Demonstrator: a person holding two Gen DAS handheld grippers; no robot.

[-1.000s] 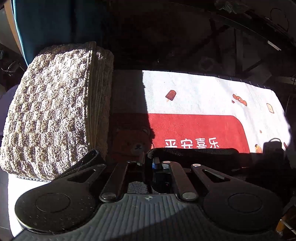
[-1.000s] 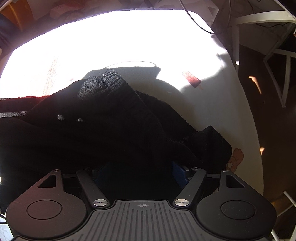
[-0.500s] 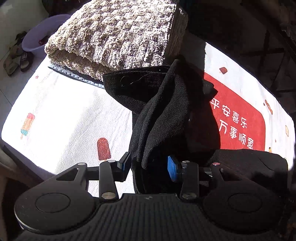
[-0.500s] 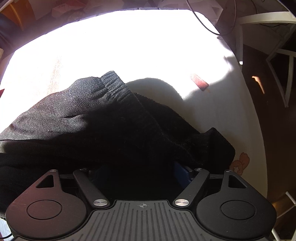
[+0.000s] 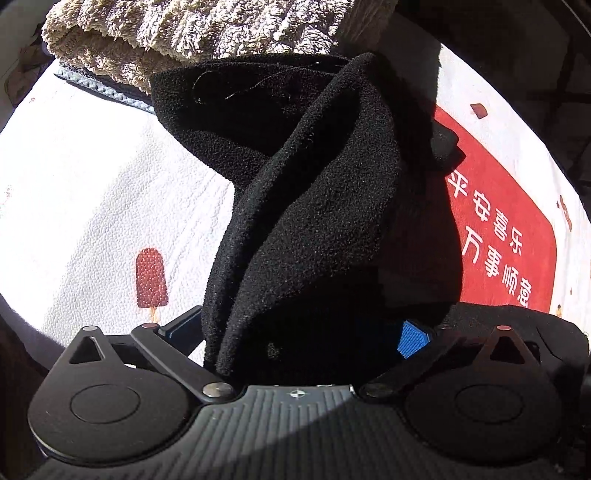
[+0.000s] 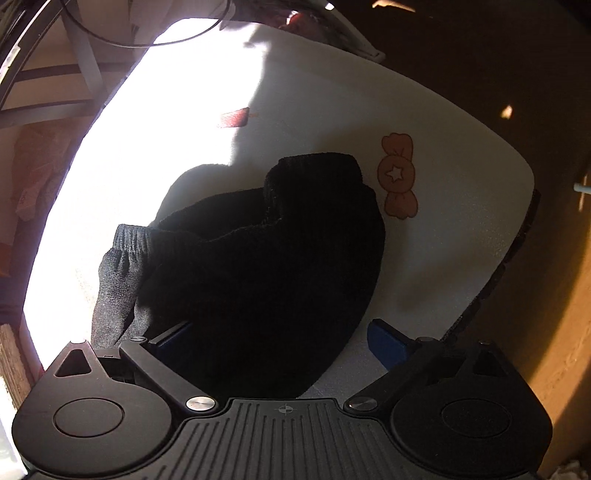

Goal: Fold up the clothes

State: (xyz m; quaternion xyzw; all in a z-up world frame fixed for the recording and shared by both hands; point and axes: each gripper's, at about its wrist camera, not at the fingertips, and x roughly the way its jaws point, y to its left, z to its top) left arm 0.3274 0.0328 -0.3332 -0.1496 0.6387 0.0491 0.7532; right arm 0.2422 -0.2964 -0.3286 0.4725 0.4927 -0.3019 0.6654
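A black fleece garment (image 5: 314,206) lies bunched on a white printed mat (image 5: 103,206). In the left wrist view it runs from under a folded beige towel (image 5: 192,33) down between my left gripper's (image 5: 299,332) wide-apart jaws, which stand open around the cloth. In the right wrist view the same garment (image 6: 258,266), with ribbed cuffs, lies in a heap between my right gripper's (image 6: 280,343) open jaws. The right blue pad (image 6: 386,345) stands clear of the cloth; the left pad is partly behind it.
The mat has a red panel with white characters (image 5: 502,236), a popsicle print (image 5: 149,277) and a candy print (image 6: 399,177). The mat's edge (image 6: 517,236) drops off to the right. Chair or rack frames (image 6: 85,55) stand beyond the far edge.
My left gripper's jaws have opened wider around the black cloth and moved closer to it. My right gripper has swung right and its jaws have opened, letting the garment lie on the mat.
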